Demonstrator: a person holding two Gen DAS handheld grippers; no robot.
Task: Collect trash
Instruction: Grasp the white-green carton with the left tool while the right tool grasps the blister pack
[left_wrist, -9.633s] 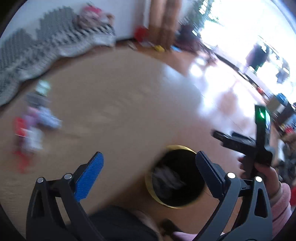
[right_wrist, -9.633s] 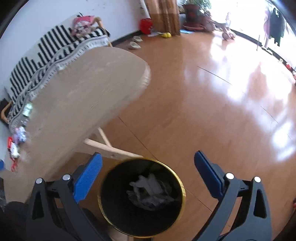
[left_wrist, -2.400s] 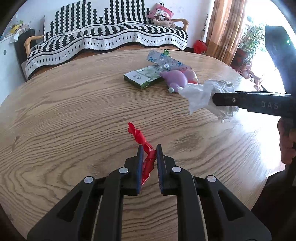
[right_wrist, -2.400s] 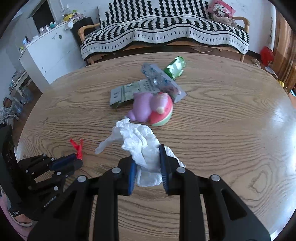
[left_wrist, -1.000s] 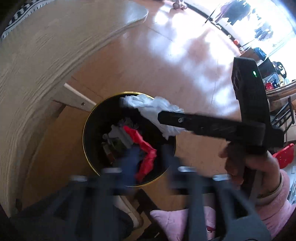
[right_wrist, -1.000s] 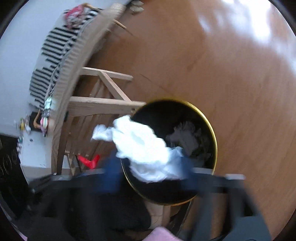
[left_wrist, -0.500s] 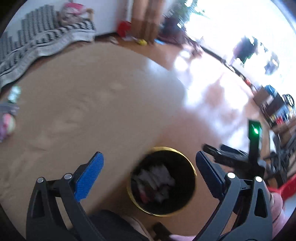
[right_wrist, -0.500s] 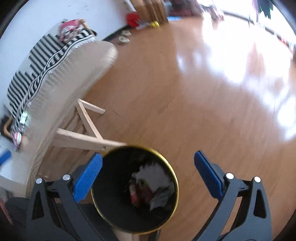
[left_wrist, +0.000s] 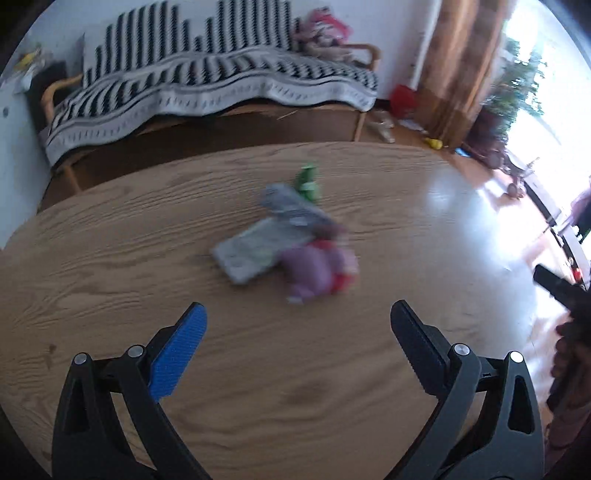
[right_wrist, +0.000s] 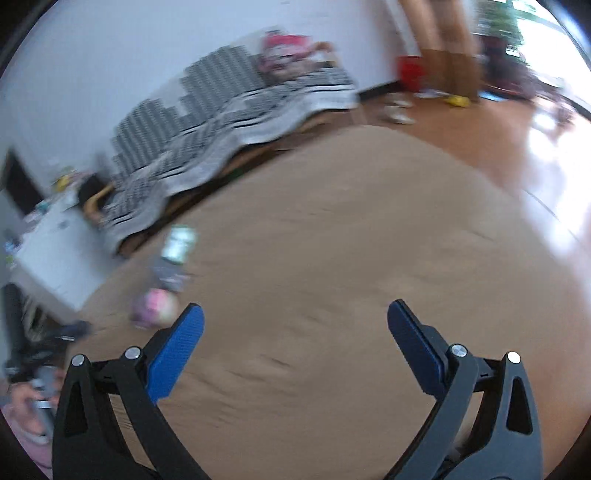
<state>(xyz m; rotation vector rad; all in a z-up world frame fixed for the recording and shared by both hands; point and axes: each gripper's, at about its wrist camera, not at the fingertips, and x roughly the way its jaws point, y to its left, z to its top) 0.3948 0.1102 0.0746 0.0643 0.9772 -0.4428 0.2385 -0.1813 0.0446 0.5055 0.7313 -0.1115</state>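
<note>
My left gripper (left_wrist: 297, 332) is open over the round wooden table (left_wrist: 147, 258), with nothing between its fingers. Ahead of it lies a blurred heap of trash: a flat grey-green box (left_wrist: 255, 251), a purple and red toy-like lump (left_wrist: 317, 269), a grey blister pack (left_wrist: 291, 206) and a green wrapper (left_wrist: 308, 181). My right gripper (right_wrist: 293, 330) is open too, above the table's right part (right_wrist: 332, 258). In its view the same heap sits far left: the pink lump (right_wrist: 155, 302), the grey pack (right_wrist: 168, 273), the green wrapper (right_wrist: 179, 242). The bin is out of view.
A sofa under a black-and-white striped blanket (left_wrist: 207, 81) stands behind the table. A white cabinet (right_wrist: 55, 251) is at the left. Curtains (left_wrist: 454, 66) and shiny wood floor (right_wrist: 517, 147) lie to the right. A hand holding the other gripper (left_wrist: 569, 314) shows at the right edge.
Both grippers have swung up from the black bin on the floor to the table top. The red scrap and white tissue dropped into the bin; both grippers stay open and empty.
</note>
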